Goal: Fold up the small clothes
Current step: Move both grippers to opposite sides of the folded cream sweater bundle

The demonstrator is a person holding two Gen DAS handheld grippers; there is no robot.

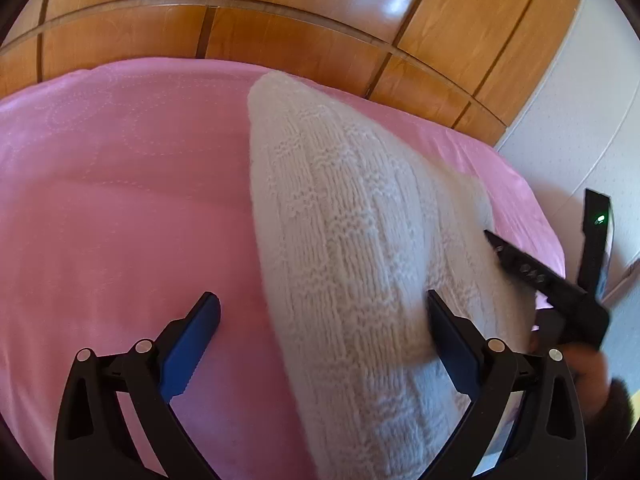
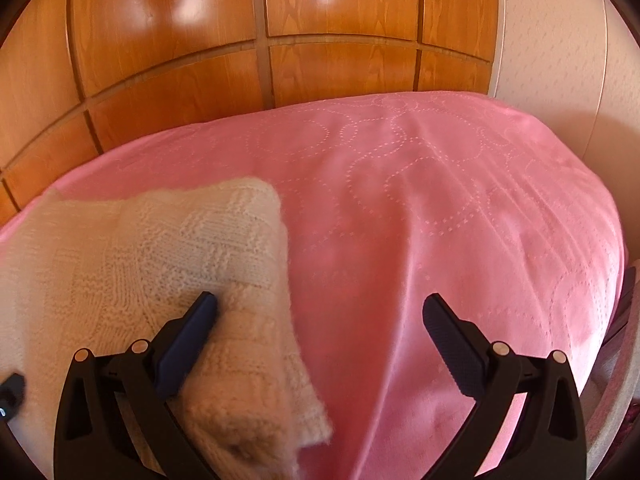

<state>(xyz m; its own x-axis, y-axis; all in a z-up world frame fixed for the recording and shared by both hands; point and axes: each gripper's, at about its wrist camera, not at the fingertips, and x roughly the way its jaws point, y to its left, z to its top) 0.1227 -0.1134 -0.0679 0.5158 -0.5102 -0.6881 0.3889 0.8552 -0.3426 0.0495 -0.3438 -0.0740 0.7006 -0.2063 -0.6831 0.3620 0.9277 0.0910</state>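
A cream knitted garment (image 1: pixel 352 248) lies on the pink bedspread (image 1: pixel 120 200). In the left wrist view it runs from the near right up to the middle. My left gripper (image 1: pixel 320 312) is open, its jaws wide apart, with the knit's left edge lying between them. The right gripper shows there as a black body at the garment's right side (image 1: pixel 560 284). In the right wrist view the garment (image 2: pixel 140 248) fills the near left, with a folded layer on top. My right gripper (image 2: pixel 320 312) is open, its left finger (image 2: pixel 188 340) over the knit's right edge.
A glossy wooden panelled headboard or wardrobe (image 2: pixel 280 40) stands behind the bed. A white textured wall (image 2: pixel 560 40) is at the right. The bedspread (image 2: pixel 440 200) stretches smooth to the right, where the bed edge drops off.
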